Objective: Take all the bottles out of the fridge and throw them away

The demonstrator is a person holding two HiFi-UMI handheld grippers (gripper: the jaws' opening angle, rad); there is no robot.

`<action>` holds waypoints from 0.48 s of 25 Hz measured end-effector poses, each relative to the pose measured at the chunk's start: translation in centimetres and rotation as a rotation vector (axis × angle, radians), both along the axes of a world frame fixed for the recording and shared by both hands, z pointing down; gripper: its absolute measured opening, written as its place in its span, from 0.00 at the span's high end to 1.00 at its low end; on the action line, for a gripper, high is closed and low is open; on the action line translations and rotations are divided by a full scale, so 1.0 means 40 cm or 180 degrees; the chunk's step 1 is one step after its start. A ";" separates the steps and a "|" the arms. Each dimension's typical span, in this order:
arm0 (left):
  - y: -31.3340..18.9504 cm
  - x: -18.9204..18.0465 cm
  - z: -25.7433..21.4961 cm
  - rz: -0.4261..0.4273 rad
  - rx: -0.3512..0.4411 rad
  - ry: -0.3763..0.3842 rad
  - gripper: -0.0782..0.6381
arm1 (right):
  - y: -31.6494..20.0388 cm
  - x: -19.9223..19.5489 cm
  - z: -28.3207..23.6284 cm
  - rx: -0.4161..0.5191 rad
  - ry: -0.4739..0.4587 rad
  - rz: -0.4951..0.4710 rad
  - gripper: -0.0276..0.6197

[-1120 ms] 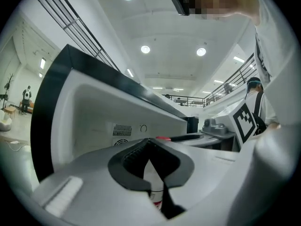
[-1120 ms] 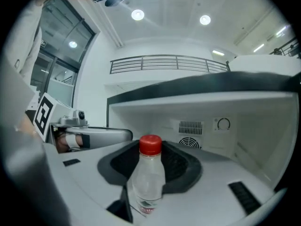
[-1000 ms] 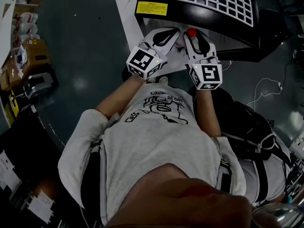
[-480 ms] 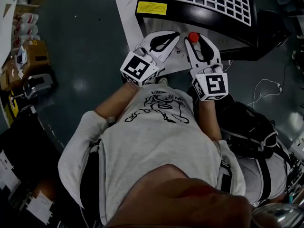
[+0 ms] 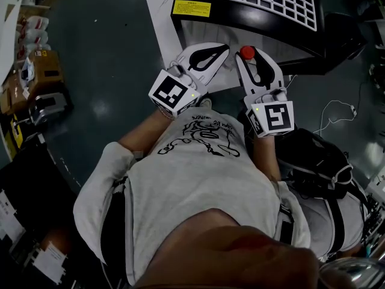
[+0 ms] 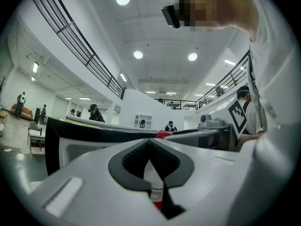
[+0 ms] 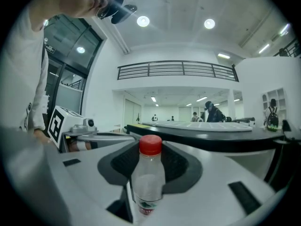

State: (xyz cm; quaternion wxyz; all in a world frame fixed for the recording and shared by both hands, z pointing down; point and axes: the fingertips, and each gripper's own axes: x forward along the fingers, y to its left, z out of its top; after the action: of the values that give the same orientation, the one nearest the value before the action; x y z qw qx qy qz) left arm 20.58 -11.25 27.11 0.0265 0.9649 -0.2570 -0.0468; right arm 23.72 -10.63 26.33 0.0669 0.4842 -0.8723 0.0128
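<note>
right gripper's [image 5: 254, 58] jaws clamp a red-capped bottle [image 7: 149, 173]; head view hides left gripper's [image 6: 149, 145] clamped labelled bottle [image 6: 155, 182].

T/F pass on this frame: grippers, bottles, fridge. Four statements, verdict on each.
1. The right gripper grips a clear plastic bottle with a red cap. True.
2. That bottle lies on its side between the jaws. False: it stands upright, cap on top.
3. The left gripper is empty. False: a second clear plastic bottle with a red label band sits between its jaws, its cap out of sight.
4. The black fridge with a white grid top stands ahead of both grippers. True.
</note>
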 end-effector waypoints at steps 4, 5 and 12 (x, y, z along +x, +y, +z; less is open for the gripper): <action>0.004 0.003 0.004 -0.0034 0.0014 -0.0021 0.88 | 0.003 0.004 0.004 0.0005 -0.0022 0.0006 0.73; 0.006 0.003 0.004 -0.0042 0.0017 -0.0024 0.88 | 0.006 0.004 0.002 0.0007 -0.0014 0.0000 0.73; 0.026 0.004 -0.009 -0.0106 0.0027 0.0010 0.88 | 0.018 0.009 -0.003 0.0024 -0.0017 -0.0052 0.73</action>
State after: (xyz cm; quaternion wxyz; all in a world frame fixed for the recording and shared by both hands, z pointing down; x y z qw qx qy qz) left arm 20.72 -10.20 26.77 0.0220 0.9605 -0.2728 -0.0498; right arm 24.09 -9.89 26.21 0.0628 0.4773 -0.8764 0.0103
